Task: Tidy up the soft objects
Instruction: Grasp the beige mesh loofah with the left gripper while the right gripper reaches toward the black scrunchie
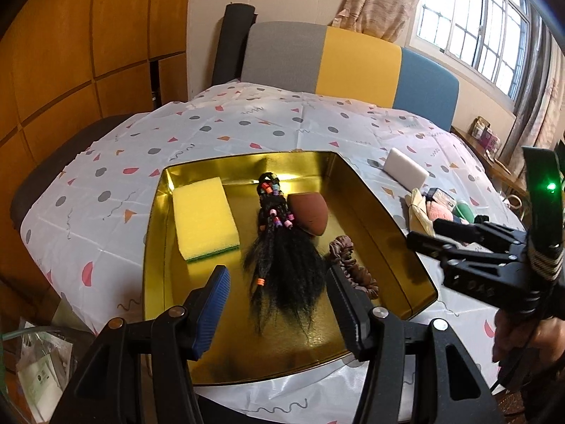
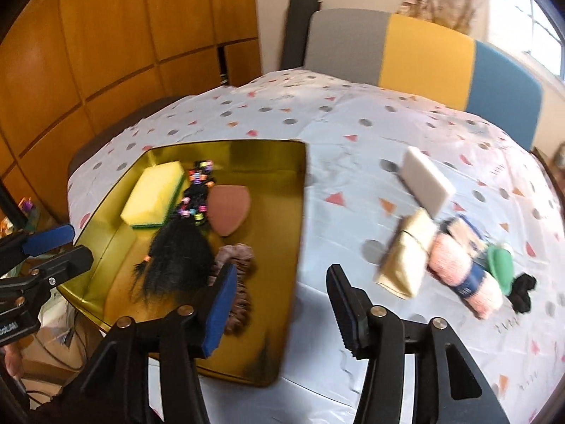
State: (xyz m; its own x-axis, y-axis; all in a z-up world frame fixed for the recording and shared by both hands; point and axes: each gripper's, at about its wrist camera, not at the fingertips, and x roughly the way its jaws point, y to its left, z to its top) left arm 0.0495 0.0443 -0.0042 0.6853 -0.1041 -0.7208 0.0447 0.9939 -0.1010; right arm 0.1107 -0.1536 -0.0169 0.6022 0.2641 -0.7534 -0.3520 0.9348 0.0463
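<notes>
A gold tray (image 1: 388, 212) on the patterned tablecloth holds a yellow sponge (image 1: 203, 217), a black beaded hairpiece (image 1: 282, 258), a brown makeup sponge (image 1: 309, 213) and a brown scrunchie (image 1: 353, 265). My left gripper (image 1: 279, 304) hangs open above the tray's near end, over the hair tips, gripping nothing. My right gripper (image 2: 282, 279) is open and empty over the tray's right rim (image 2: 303, 190), the scrunchie (image 2: 236, 282) below its left finger. To its right lie a white sponge (image 2: 429, 185), a beige pouch (image 2: 409, 258), a pink rolled towel (image 2: 466, 279), a green item (image 2: 499, 265) and a black scrunchie (image 2: 522, 291).
A chair back in grey, yellow and blue (image 1: 353, 60) stands behind the table. Wooden cabinets (image 1: 70, 53) fill the left side and a window (image 1: 476, 24) the right. Plastic bags (image 1: 39, 364) sit below the table's near left corner. The tablecloth (image 2: 353, 123) beyond the tray is bare.
</notes>
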